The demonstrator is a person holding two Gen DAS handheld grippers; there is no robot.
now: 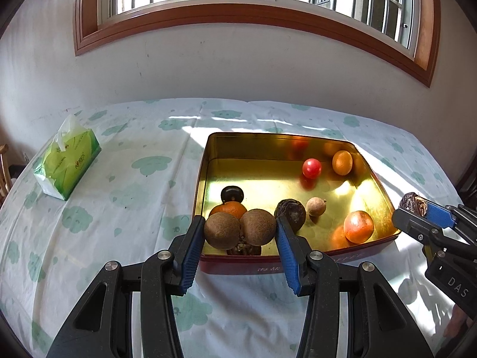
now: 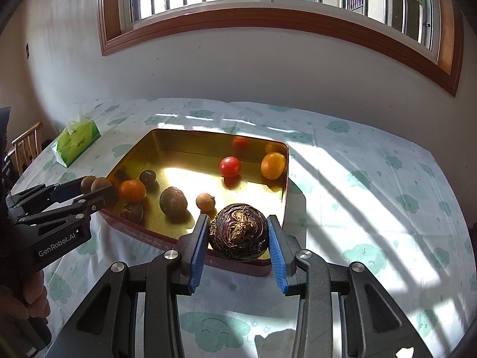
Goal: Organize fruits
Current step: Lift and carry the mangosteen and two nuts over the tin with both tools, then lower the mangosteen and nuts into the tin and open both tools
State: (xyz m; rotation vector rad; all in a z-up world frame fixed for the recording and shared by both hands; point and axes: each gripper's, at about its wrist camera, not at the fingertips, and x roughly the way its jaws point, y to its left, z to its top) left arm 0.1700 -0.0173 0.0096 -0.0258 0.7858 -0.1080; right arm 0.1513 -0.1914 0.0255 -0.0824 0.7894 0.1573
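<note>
Left gripper clamps two brown fruits over the tin's near-left corner, right gripper clamps a wrinkled dark fruit over its near-right corner; tissue box near table's far-left edge.

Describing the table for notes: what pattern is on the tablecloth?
Pale green smiling clouds on the white tablecloth, clearest in the right wrist view.

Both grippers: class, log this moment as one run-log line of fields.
left gripper: shut on two brown fruits | right gripper: shut on wrinkled dark fruit | both above near edge of gold tin
</note>
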